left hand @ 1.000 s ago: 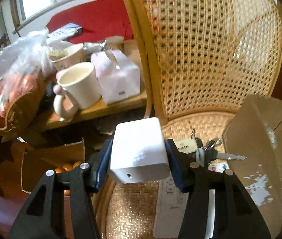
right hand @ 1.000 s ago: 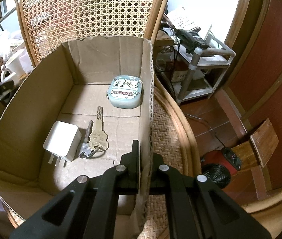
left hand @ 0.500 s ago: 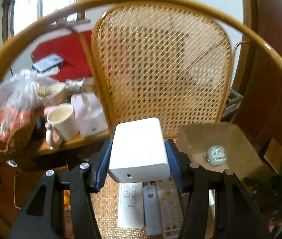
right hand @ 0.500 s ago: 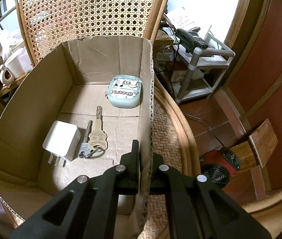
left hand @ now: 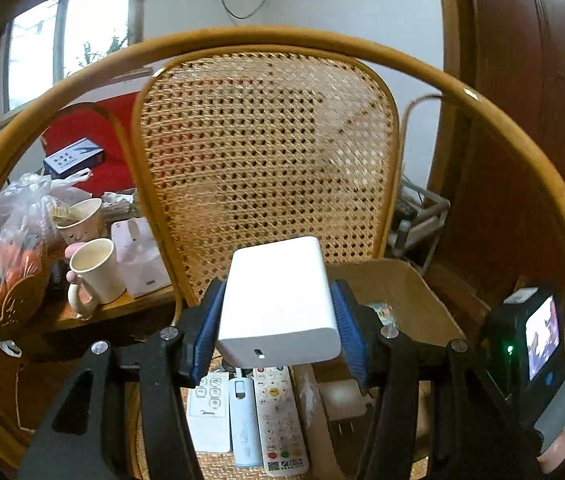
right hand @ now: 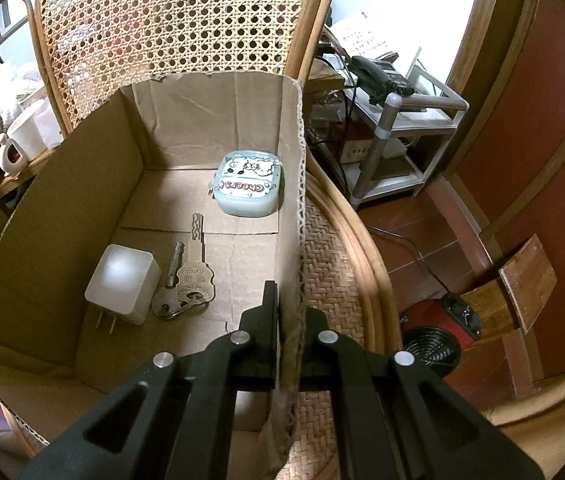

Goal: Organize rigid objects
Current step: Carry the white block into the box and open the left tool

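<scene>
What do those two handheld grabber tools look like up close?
Both are matte black plastic with two flat fingers, triangular cut-outs and round silver bolt heads at the joints. The left gripper has ribbed blue pads inside its fingers. The right gripper shows plain black fingertips. From the left view, the right tool carries a small camera with a lit screen, a green light and a grey handle.

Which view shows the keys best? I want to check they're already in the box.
The right wrist view: the keys lie in plain sight on the cardboard box floor beside a white plug adapter. In the left wrist view they are hidden.
</scene>
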A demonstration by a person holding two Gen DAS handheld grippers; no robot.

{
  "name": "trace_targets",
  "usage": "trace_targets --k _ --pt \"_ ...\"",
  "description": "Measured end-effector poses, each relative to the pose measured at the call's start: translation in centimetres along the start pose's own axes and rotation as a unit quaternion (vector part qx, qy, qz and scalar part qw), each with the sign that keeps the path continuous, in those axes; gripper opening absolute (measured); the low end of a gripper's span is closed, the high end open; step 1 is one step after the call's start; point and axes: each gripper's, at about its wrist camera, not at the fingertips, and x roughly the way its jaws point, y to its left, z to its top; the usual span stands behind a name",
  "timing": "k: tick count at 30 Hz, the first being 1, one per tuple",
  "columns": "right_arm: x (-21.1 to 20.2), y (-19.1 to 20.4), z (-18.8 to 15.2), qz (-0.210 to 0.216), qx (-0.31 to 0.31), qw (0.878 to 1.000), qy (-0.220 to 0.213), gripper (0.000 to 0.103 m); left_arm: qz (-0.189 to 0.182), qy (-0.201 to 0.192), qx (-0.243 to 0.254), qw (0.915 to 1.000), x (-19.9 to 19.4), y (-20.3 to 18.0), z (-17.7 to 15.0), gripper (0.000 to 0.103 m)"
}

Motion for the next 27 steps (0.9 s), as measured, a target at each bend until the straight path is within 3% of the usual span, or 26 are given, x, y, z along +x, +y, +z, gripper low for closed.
trace_targets --k 13,27 --pt "0.1 0.1 0.1 0.0 0.0 1.0 0.0 0.007 -0.059 0.053 0.034 0.9963 1.6 -3.4 -1.5 0.053" --pt "0.2 0.2 0.0 0.004 0.002 1.0 0.001 0.007 -0.069 0.102 0.085 0.9888 3.1 -5.4 -3.4 0.053"
